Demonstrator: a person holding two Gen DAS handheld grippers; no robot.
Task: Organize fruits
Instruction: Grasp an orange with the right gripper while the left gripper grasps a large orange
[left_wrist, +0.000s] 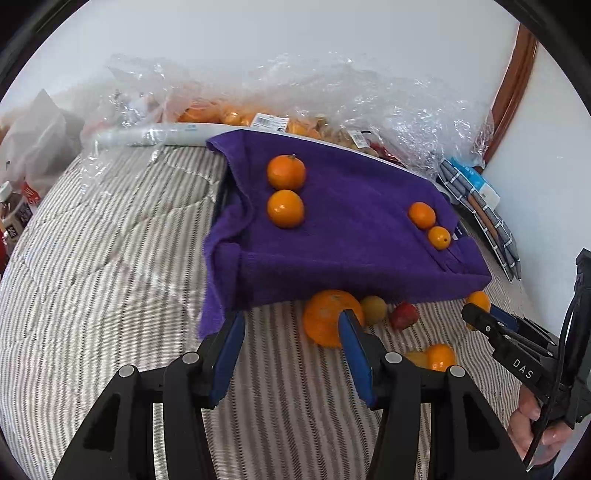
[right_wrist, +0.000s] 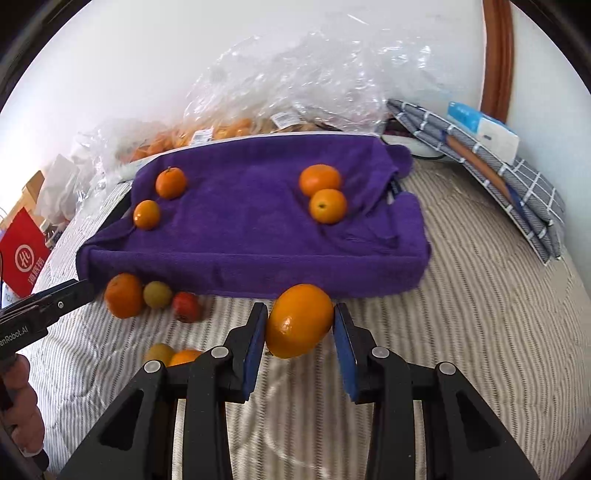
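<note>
The right claw (right_wrist: 300, 325) pinches a large orange (right_wrist: 299, 320) between its blue pads, just in front of the purple towel (right_wrist: 240, 240) spread over a raised tray on the striped bed (right_wrist: 480, 332). Four small oranges sit on the towel in two pairs, at ten o'clock (right_wrist: 170, 182) and one o'clock (right_wrist: 320, 180) from the held fruit. The left claw (left_wrist: 291, 343) is spread with nothing between its pads; another big orange (left_wrist: 325, 317) lies just beyond its right finger, possibly touching it. At its two o'clock lie a yellowish fruit (left_wrist: 373, 309) and a red one (left_wrist: 404, 314).
</note>
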